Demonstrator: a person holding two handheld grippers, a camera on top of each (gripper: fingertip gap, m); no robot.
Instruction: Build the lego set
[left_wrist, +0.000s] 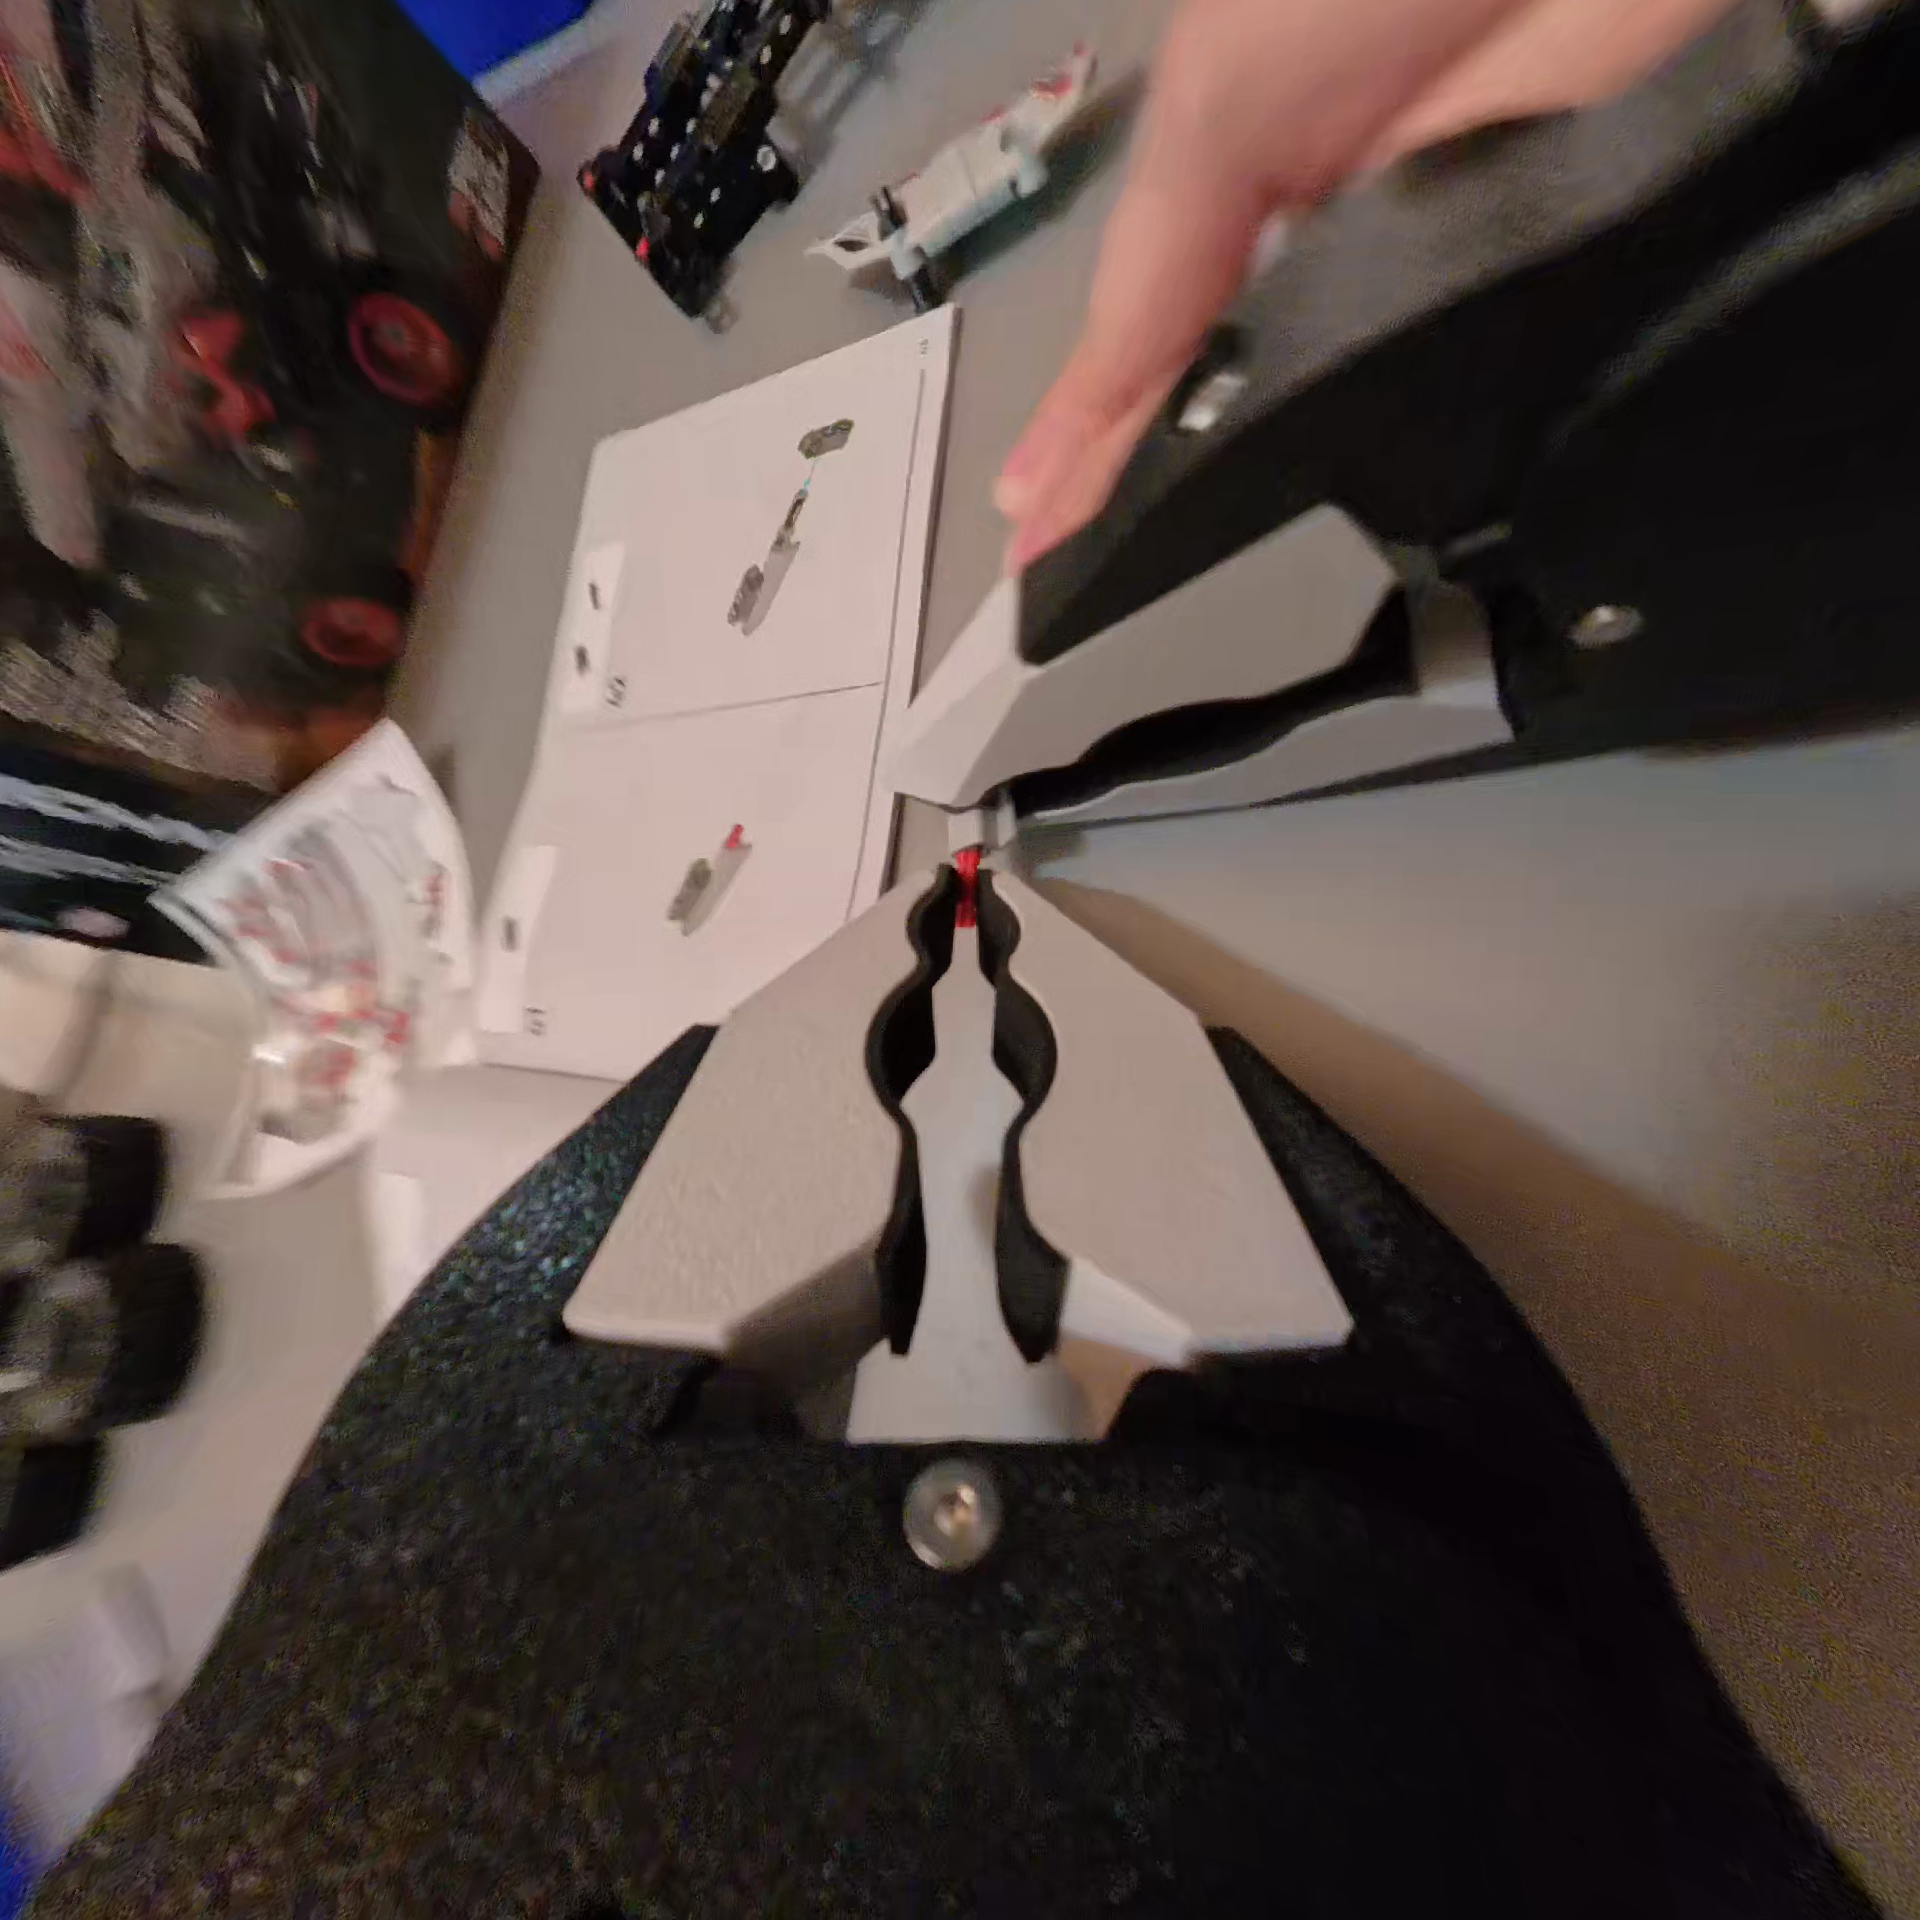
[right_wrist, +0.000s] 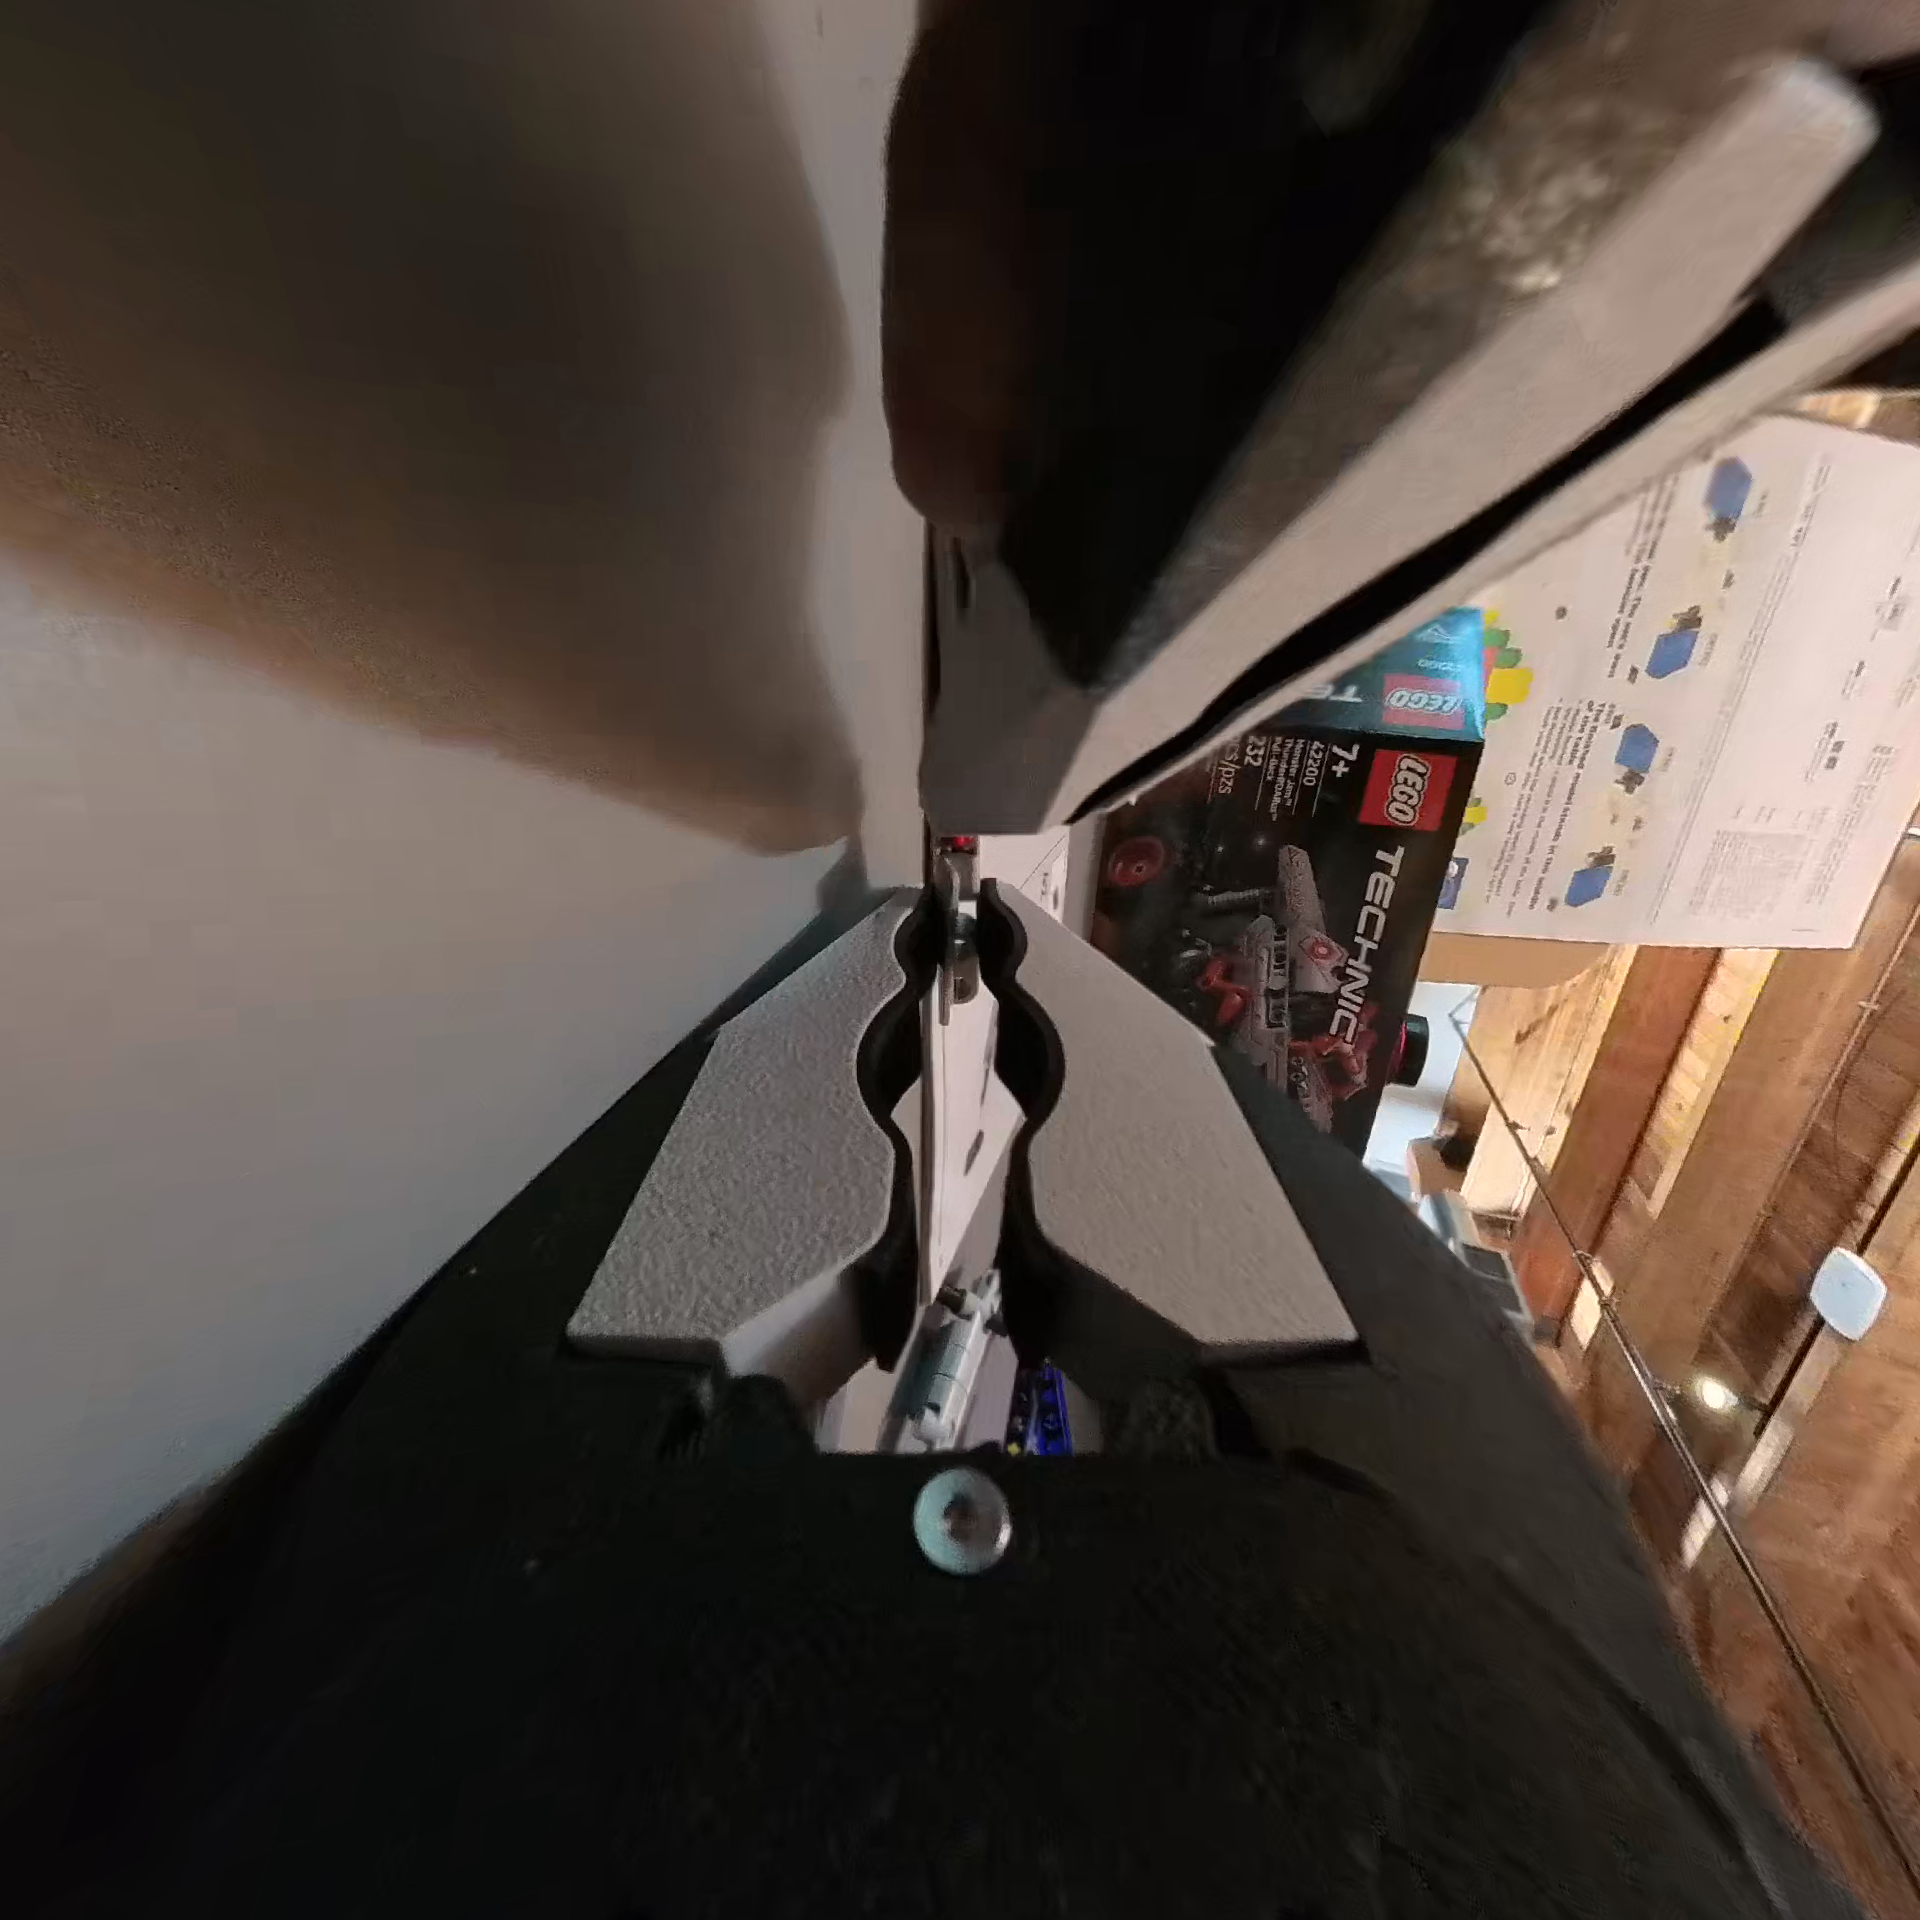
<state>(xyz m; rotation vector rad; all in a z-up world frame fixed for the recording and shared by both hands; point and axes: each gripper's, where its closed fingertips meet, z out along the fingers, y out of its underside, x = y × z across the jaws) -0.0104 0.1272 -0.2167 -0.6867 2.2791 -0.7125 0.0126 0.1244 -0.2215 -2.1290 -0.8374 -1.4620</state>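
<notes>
My left gripper (left_wrist: 966, 902) is shut on a small red pin (left_wrist: 966, 883) held at its tips. My right gripper (left_wrist: 985, 802) comes in from the upper right with a hand (left_wrist: 1195, 260) on it. It is shut on a small grey piece (left_wrist: 982, 828), and the two parts meet tip to tip above the table. In the right wrist view my right gripper (right_wrist: 961, 902) pinches the grey piece (right_wrist: 958, 940). The left gripper (right_wrist: 982, 800) reaches down from above with the red pin (right_wrist: 956, 840) at the grey piece's end.
An open instruction booklet (left_wrist: 748, 675) lies on the grey table behind the grippers. A black chassis assembly (left_wrist: 707, 156) and a white sub-assembly (left_wrist: 966, 187) lie farther back. The set's black box (left_wrist: 208, 364) stands left, with a parts bag (left_wrist: 322, 956) and black wheels (left_wrist: 83, 1299). My two grippers' fingertips are within a few centimetres of each other.
</notes>
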